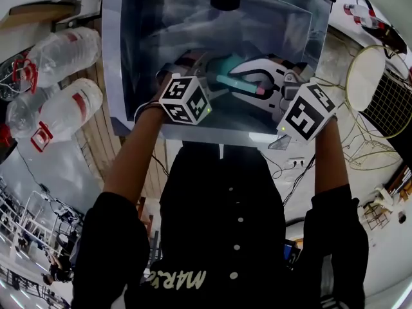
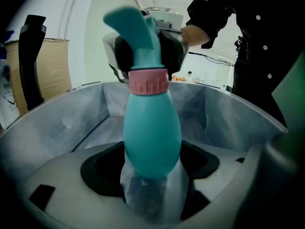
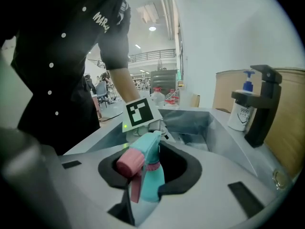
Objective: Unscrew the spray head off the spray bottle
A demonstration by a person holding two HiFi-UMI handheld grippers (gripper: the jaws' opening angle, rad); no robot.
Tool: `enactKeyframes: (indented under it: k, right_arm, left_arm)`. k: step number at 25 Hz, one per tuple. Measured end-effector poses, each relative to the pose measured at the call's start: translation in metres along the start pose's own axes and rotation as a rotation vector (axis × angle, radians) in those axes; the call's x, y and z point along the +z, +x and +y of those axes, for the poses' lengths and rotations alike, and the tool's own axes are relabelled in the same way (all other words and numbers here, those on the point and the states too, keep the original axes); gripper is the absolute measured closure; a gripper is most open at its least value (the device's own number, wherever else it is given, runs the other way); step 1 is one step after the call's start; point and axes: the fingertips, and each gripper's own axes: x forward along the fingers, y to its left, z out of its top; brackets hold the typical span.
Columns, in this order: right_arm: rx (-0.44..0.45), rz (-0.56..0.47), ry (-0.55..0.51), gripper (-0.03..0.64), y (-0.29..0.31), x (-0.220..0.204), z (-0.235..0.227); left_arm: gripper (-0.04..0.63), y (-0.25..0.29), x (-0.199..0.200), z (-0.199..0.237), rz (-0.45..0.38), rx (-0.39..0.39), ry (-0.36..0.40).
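Note:
Both grippers hold a teal spray bottle (image 1: pixel 226 69) over a steel sink (image 1: pixel 138 63). In the left gripper view the egg-shaped body (image 2: pixel 152 137) stands between the jaws of my left gripper (image 2: pixel 152 182), which is shut on its lower end. A pink collar (image 2: pixel 148 81) rings the neck, with the teal spray head (image 2: pixel 131 30) above it. My right gripper (image 3: pixel 145 178) is shut on the spray head (image 3: pixel 153 168), whose pink nozzle (image 3: pixel 128 161) and pink trigger (image 3: pixel 136 189) point toward that camera. From the head view, the right gripper (image 1: pixel 267 85) faces the left gripper (image 1: pixel 205 77).
A black faucet (image 3: pixel 261 104) and a white soap pump bottle (image 3: pixel 239 109) stand at the sink's edge. Clear plastic bottles (image 1: pixel 67 105) lie left of the sink. A wire basket (image 1: pixel 380 98) sits at the right. A person's arms and dark shirt (image 1: pixel 235 230) fill the near side.

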Motion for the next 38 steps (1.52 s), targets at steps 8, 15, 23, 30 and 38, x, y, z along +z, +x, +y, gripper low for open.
enactKeyframes:
  k: [8, 15, 23, 30, 38]
  right_arm:
    - [-0.011, -0.021, 0.029, 0.485, -0.003, -0.001, 0.002]
    - [0.16, -0.048, -0.062, 0.486, -0.004, -0.001, 0.02]
    - [0.079, -0.018, 0.029, 0.407, -0.008, -0.004, 0.005]
    - [-0.263, 0.112, 0.245, 0.347, -0.073, -0.01, 0.015]
    - [-0.889, -0.113, 0.733, 0.314, -0.078, 0.019, 0.014]
  left_arm:
    - [0.222, 0.004, 0.002, -0.004, -0.039, -0.038, 0.03]
    - [0.224, 0.005, 0.002, -0.015, 0.01, -0.095, 0.158]
    - [0.222, 0.005, -0.001, -0.013, 0.03, -0.103, 0.128]
    - [0.222, 0.003, 0.001, -0.014, 0.012, -0.074, 0.069]
    - [0.222, 0.003, 0.001, -0.014, 0.016, -0.036, 0.043]
